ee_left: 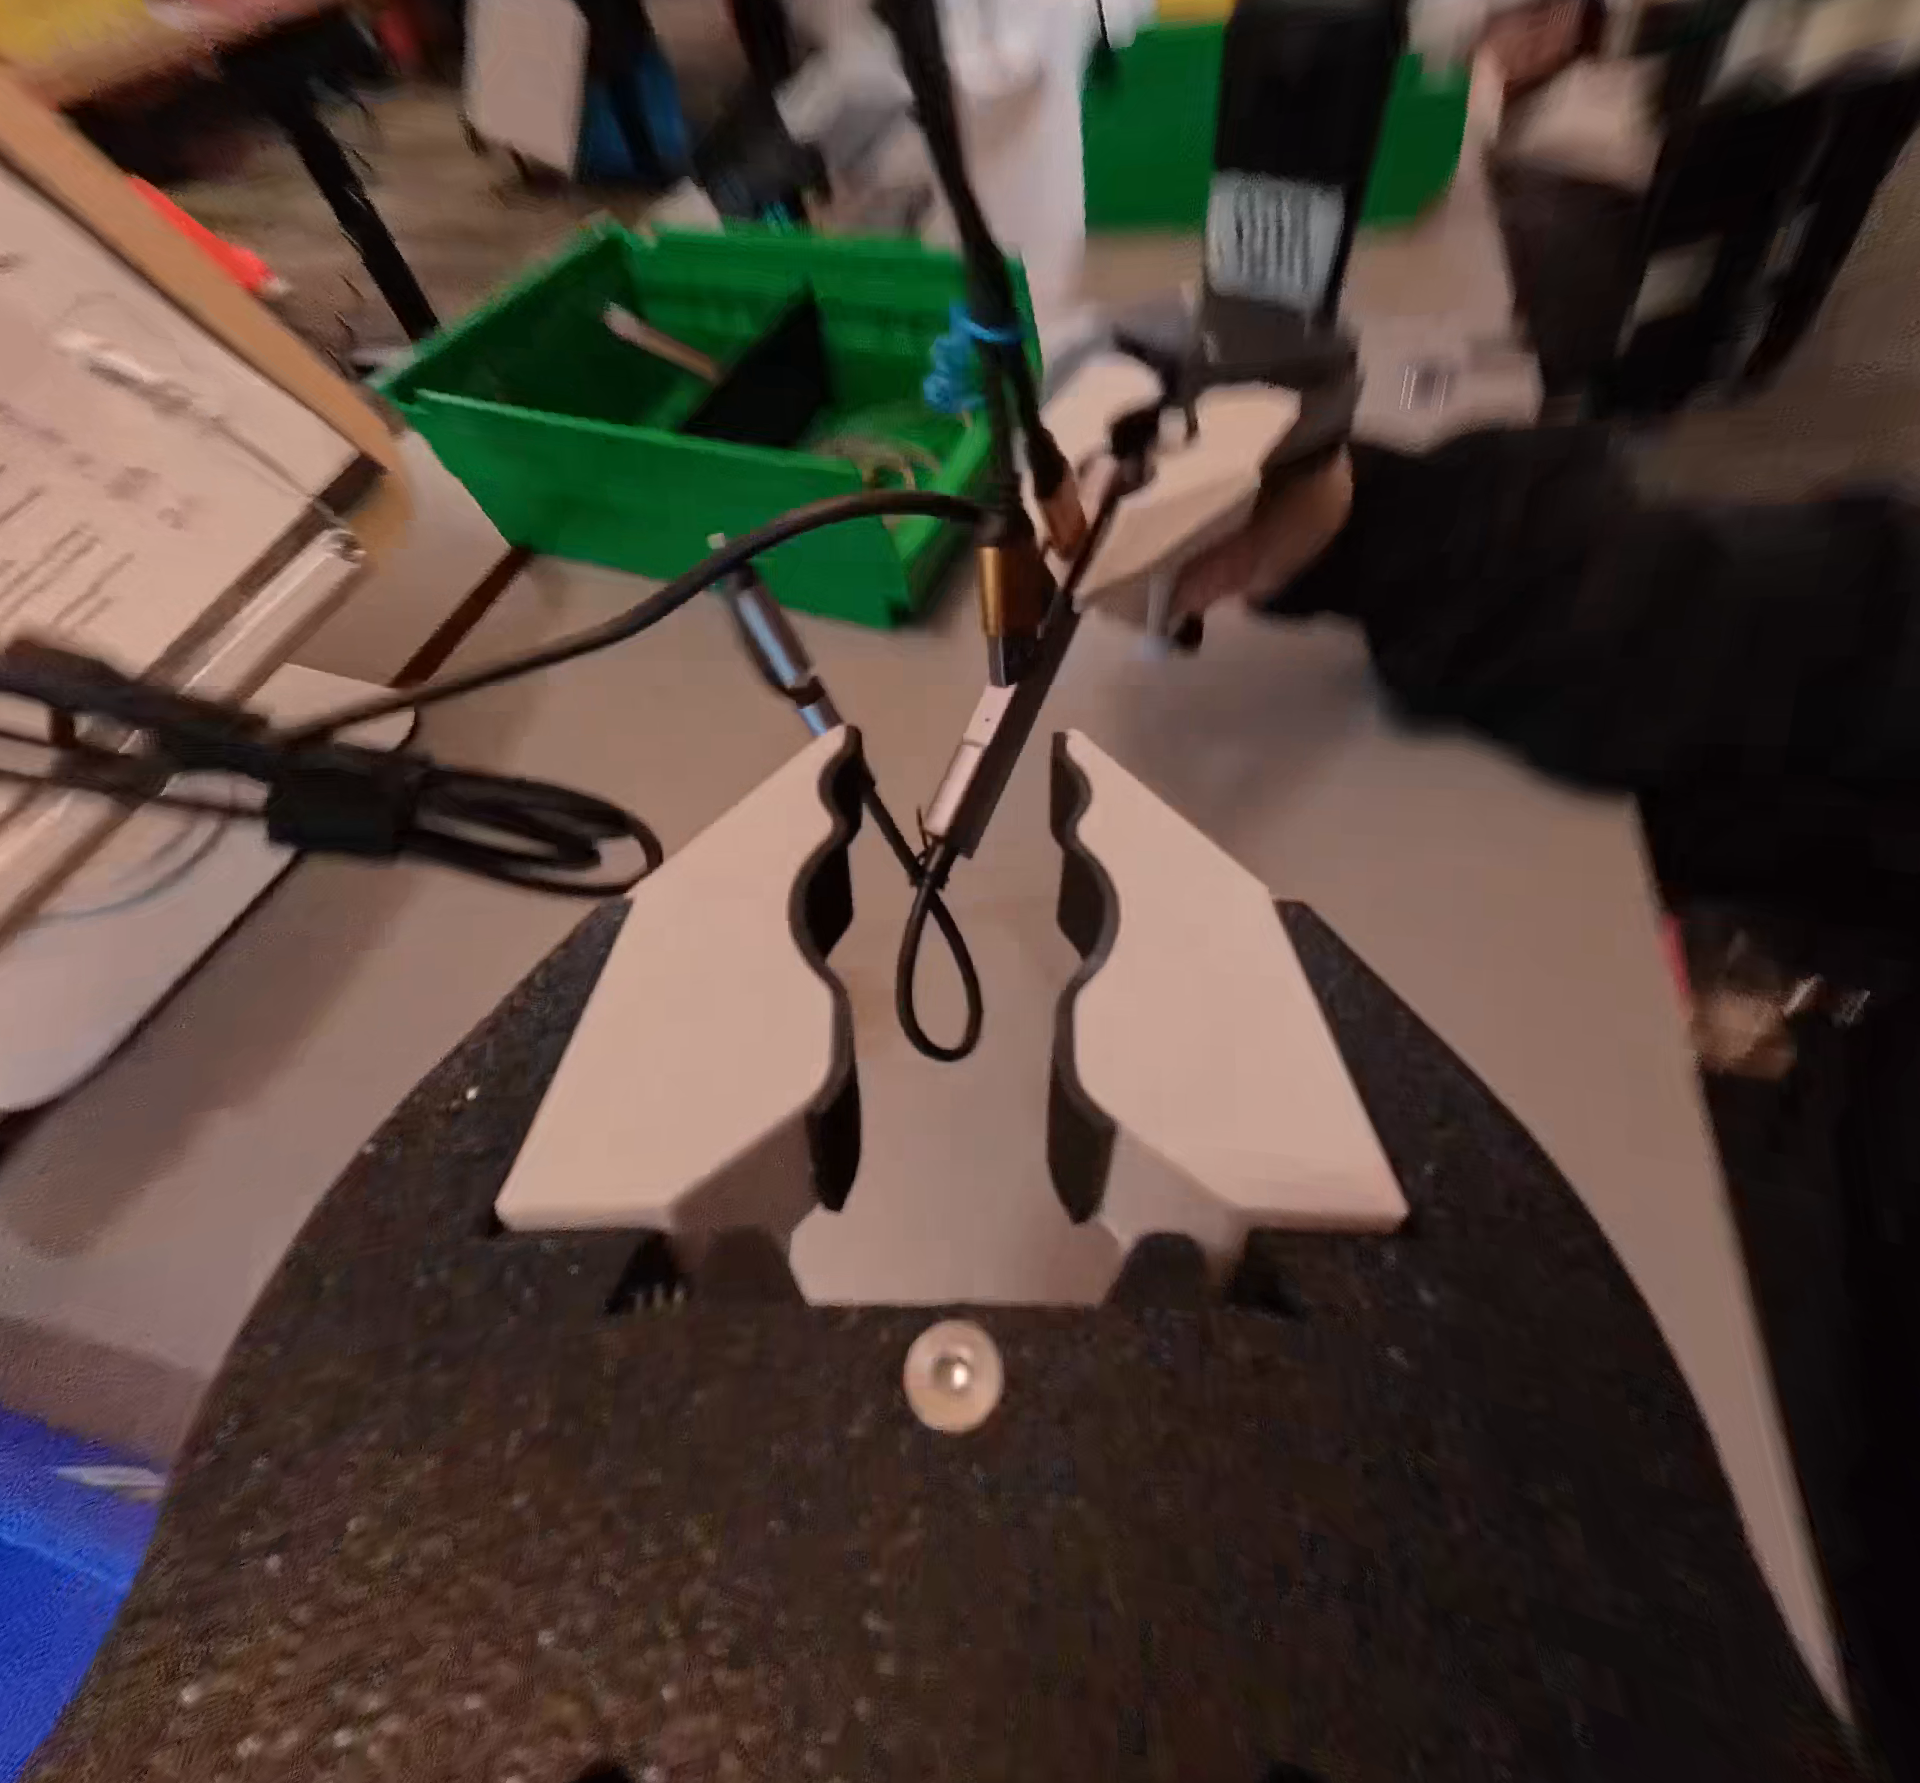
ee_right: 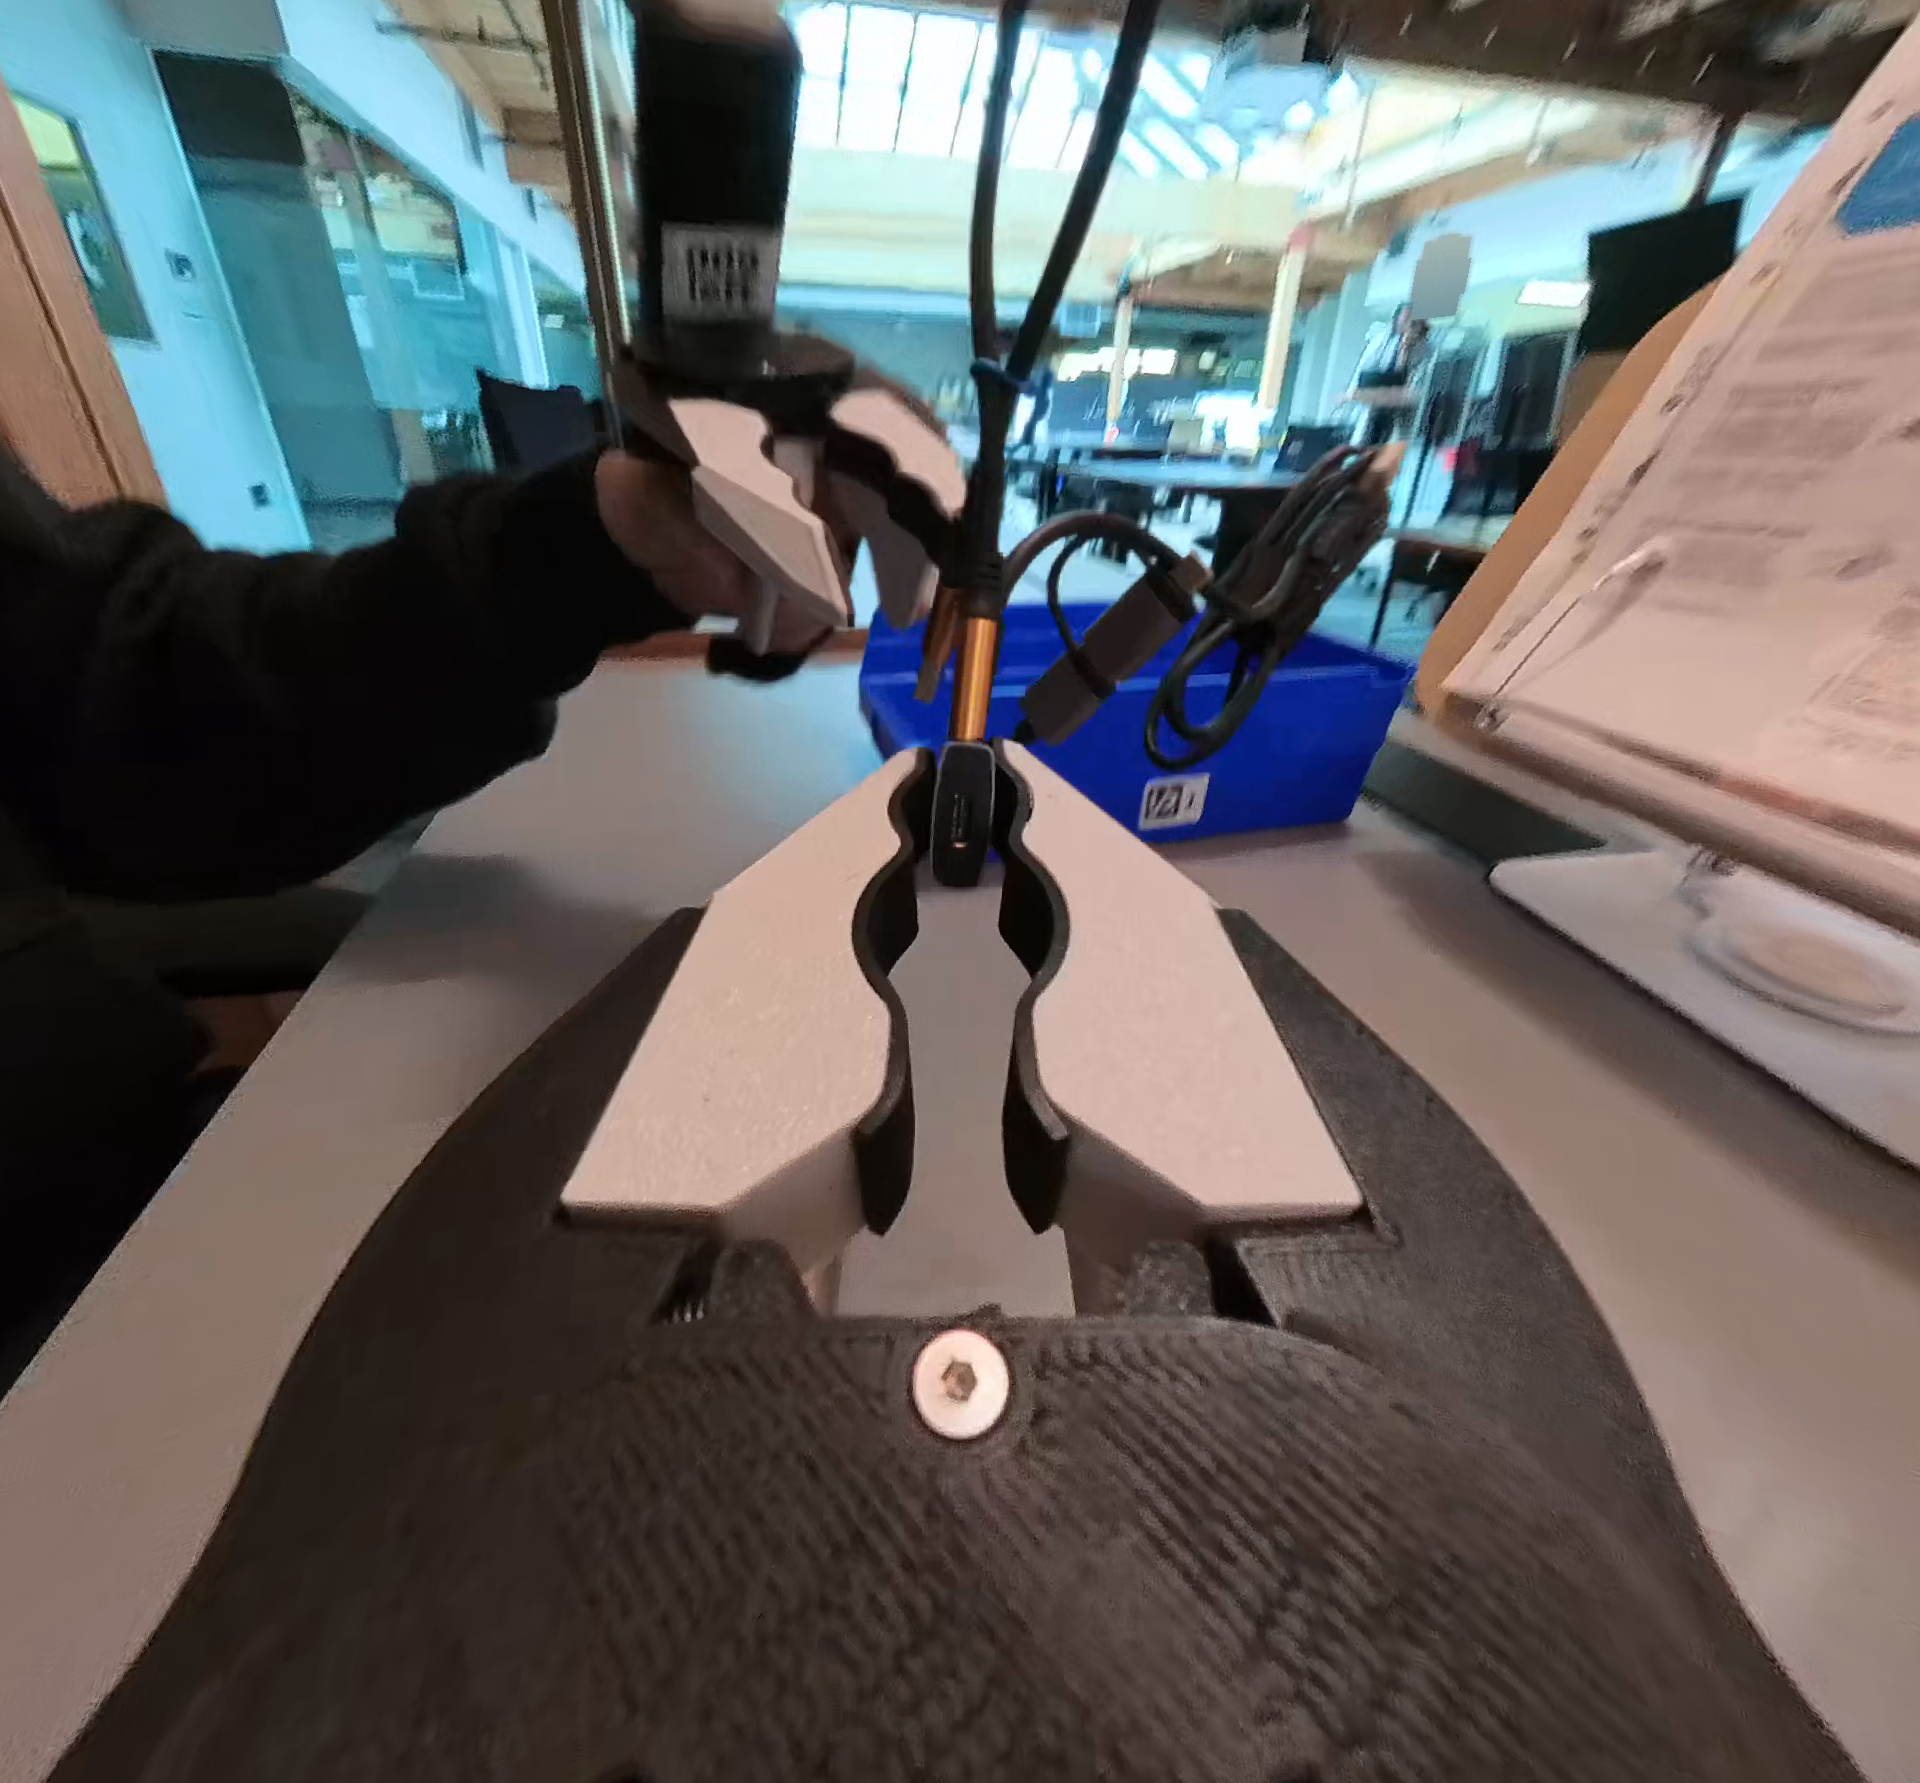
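Mostly blurred: right tongs [ee_right: 958,765] pinching black connector [ee_right: 958,824]; left tongs [ee_left: 956,746] spread

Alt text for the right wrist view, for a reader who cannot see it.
The right gripper pinches a small black connector below a gold-sleeved plug on hanging cables. Beyond, the left gripper and a blue bin on the table.

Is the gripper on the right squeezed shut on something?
Shut. The right gripper pinches a small black plug between its fingertips, below a gold connector.

Matt grey tabletop [ee_right: 644,798], glossy blue plastic bin [ee_right: 1278,746], gold metal connector [ee_right: 975,679]
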Tool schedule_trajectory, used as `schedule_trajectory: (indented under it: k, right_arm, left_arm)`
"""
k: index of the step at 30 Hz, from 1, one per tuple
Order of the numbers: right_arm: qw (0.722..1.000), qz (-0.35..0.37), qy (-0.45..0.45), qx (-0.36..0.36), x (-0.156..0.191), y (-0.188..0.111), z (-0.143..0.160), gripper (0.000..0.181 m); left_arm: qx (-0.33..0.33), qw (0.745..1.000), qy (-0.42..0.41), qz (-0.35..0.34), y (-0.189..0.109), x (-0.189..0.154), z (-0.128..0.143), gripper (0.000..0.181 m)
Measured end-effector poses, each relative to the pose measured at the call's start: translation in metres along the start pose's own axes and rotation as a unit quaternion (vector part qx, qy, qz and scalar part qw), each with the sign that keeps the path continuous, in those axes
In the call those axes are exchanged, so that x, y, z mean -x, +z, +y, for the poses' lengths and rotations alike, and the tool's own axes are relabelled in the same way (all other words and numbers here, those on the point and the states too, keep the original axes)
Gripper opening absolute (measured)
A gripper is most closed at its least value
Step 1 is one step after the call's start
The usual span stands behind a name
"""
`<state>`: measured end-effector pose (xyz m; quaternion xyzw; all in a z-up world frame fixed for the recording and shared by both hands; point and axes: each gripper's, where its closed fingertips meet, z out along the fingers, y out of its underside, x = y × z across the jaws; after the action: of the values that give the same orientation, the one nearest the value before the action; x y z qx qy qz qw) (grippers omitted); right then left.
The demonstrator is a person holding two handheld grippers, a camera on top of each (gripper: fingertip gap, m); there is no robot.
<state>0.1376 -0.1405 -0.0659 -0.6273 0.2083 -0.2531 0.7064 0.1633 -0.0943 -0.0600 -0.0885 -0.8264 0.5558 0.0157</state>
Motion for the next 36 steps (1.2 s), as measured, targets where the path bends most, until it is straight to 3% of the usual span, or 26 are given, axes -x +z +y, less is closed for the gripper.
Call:
schedule_trajectory:
  k: [3, 6, 8, 11, 14, 18, 23, 25, 30, 33, 36]
  right_arm:
    - [0.993, 0.005, -0.090, -0.071, 0.007, -0.007, -0.023, 0.008]
    - [0.986, -0.021, -0.111, -0.122, 0.021, -0.012, -0.039, 0.008]
    - [0.990, -0.032, -0.099, -0.096, 0.021, -0.008, -0.030, 0.007]
    - [0.991, -0.047, -0.091, -0.080, 0.024, -0.004, -0.022, 0.008]
    - [0.991, -0.048, -0.097, -0.081, 0.025, -0.003, -0.022, 0.007]
    - [0.992, -0.036, -0.099, -0.064, 0.020, -0.002, -0.017, 0.008]
    - [0.997, -0.006, -0.064, -0.036, 0.006, 0.004, -0.009, 0.007]
    - [0.997, -0.008, -0.071, -0.021, 0.007, 0.009, -0.003, 0.007]
    - [0.991, -0.015, -0.129, 0.007, 0.018, 0.021, 0.010, 0.007]
    - [0.988, -0.024, -0.153, 0.019, 0.025, 0.025, 0.015, 0.007]
    - [0.983, -0.024, -0.179, 0.046, 0.028, 0.027, 0.023, 0.007]
  left_arm:
    - [-0.102, 0.983, -0.153, -0.018, -0.026, 0.018, -0.003, 0.040]
    - [-0.108, 0.952, -0.285, 0.029, -0.027, 0.017, 0.025, 0.055]
    - [-0.099, 0.925, -0.354, 0.097, -0.014, -0.001, 0.044, 0.057]
    - [-0.071, 0.901, -0.398, 0.156, 0.005, -0.025, 0.072, 0.057]
    - [-0.090, 0.894, -0.398, 0.184, 0.011, -0.035, 0.076, 0.056]
    - [-0.118, 0.904, -0.353, 0.210, -0.008, -0.043, 0.062, 0.054]
    - [-0.116, 0.969, -0.217, -0.014, -0.034, -0.001, 0.043, 0.050]
    - [-0.101, 0.983, -0.142, -0.057, -0.035, -0.004, 0.028, 0.050]
    - [-0.045, 0.999, -0.009, -0.025, -0.004, -0.036, -0.005, 0.047]
    - [0.012, 0.999, 0.050, -0.013, 0.018, -0.042, -0.001, 0.026]
    - [0.062, 0.992, 0.102, -0.035, 0.030, -0.037, 0.007, 0.025]
